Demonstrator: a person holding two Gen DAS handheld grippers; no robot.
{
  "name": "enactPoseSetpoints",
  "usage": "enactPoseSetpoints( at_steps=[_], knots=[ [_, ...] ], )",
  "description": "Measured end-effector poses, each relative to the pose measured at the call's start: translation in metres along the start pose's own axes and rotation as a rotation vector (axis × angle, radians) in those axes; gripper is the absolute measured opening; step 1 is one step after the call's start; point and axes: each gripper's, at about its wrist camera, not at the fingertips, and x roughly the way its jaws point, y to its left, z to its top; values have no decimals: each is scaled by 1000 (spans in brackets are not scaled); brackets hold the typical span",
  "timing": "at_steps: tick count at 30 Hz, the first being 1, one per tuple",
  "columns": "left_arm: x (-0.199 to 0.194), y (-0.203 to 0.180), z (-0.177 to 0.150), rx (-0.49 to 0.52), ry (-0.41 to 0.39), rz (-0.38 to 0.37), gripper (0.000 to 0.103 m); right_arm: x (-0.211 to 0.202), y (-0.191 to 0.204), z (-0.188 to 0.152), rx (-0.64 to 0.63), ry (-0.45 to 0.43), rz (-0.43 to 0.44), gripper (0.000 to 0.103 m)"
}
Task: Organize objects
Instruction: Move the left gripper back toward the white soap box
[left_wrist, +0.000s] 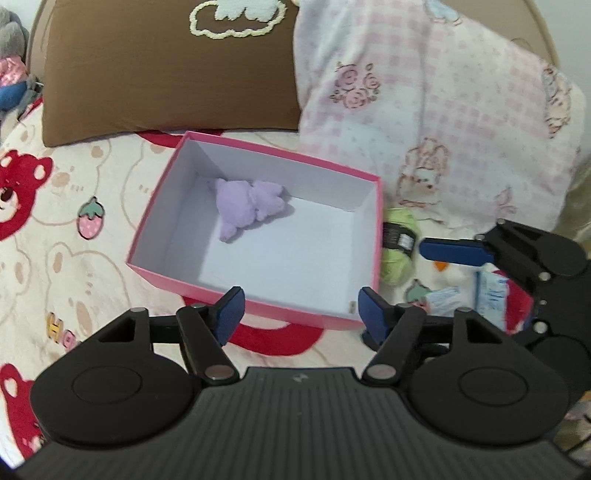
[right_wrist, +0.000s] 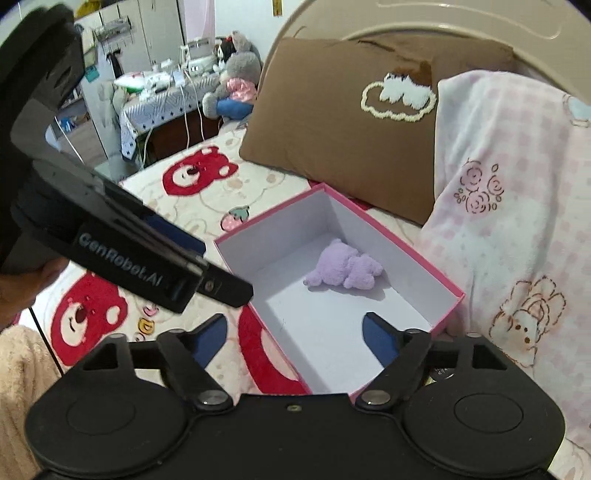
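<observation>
Both my tongs, left and right, gape empty; ahead, a fuzzy purple toy lies in the pink box.

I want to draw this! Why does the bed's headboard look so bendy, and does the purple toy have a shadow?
Right wrist view: the fisheye lens curves the headboard; the purple toy casts a soft shadow on the pink box floor. Left wrist view: edges look blurry.
</observation>
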Motion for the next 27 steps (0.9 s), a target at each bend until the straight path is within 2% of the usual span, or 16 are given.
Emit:
enactPoseSetpoints(
  at_steps=[4, 9, 15, 27],
  knots=[
    [-12, -2, -2, 5, -13, -23, 75, -10, 3, 0, -3, -4, 19, 91],
    [-22, -11, -10, 52, -14, -20, 81, -23, 3, -9, 6, 22, -10, 94],
    [-27, -26, -28, 140, -22, -41, 87, -40, -12, -38, 59, 66, -51, 94],
    [-33, -54, -63, 206, -5, -107, 98, -91, -19, -94, 116, 102, -117, 94]
  ],
)
